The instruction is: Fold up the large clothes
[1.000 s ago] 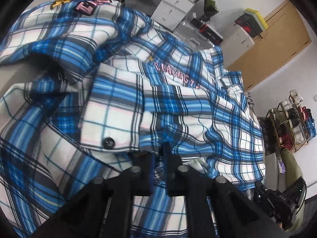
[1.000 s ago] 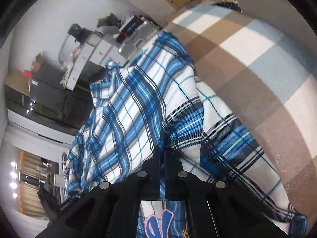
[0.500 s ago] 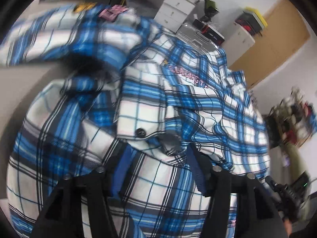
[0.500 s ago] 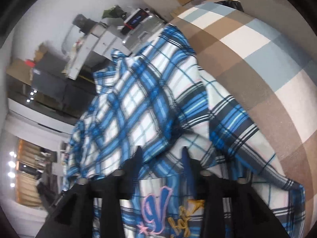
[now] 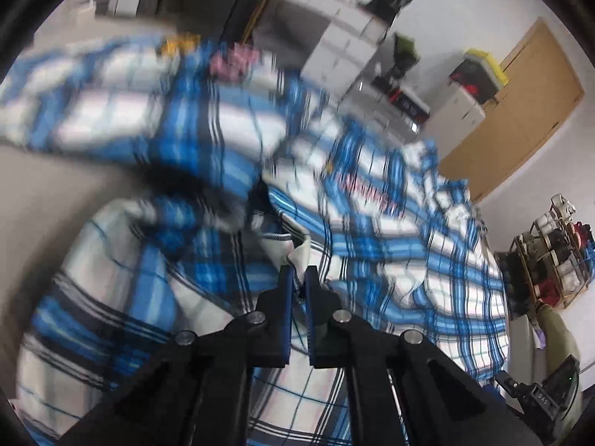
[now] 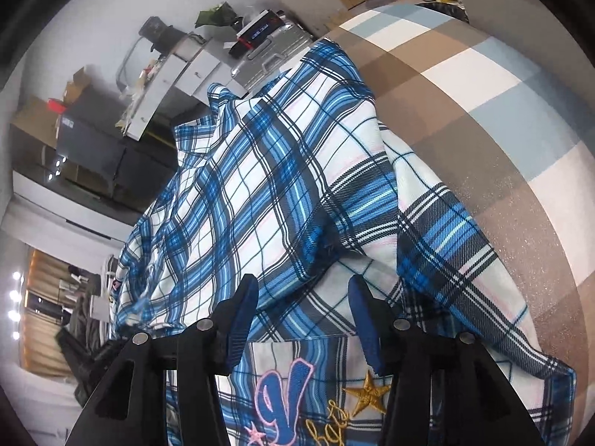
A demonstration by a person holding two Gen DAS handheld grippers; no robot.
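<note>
Plaid cloth fills both of your views: a woven shirt (image 5: 390,245) in blue, white and dark grey checks, soft and rumpled, lying on a bed cover (image 6: 483,119) patterned in large tan, pale blue and white squares with a slightly nubby weave.

Your left claw (image 5: 301,282) has its black fingers with blue pads pressed together on a small white fold of the shirt, pinching it right at the tips. Around that pinch the fabric bunches into loose ridges, and most of this view is smeared by motion blur, so the plaid lines streak. Only here do you see pink stitched lettering (image 5: 364,189) across one panel, a wooden door (image 5: 520,104) to the right, and a wire rack (image 5: 557,252) of shoes by the far right edge.

Your right claw (image 6: 303,319) is spread wide, its fingers apart with the shirt lying between and beneath them, gripping nothing. This view is sharp, so you can read the twill weave and thin pink lines in the checks. Only here do you see the embroidered patch area near the bottom: a blue letter outlined in pink (image 6: 286,394) and a gold star (image 6: 368,396) just beside it. A ribbed silver suitcase (image 6: 271,55) stands past the bed's far edge.
</note>
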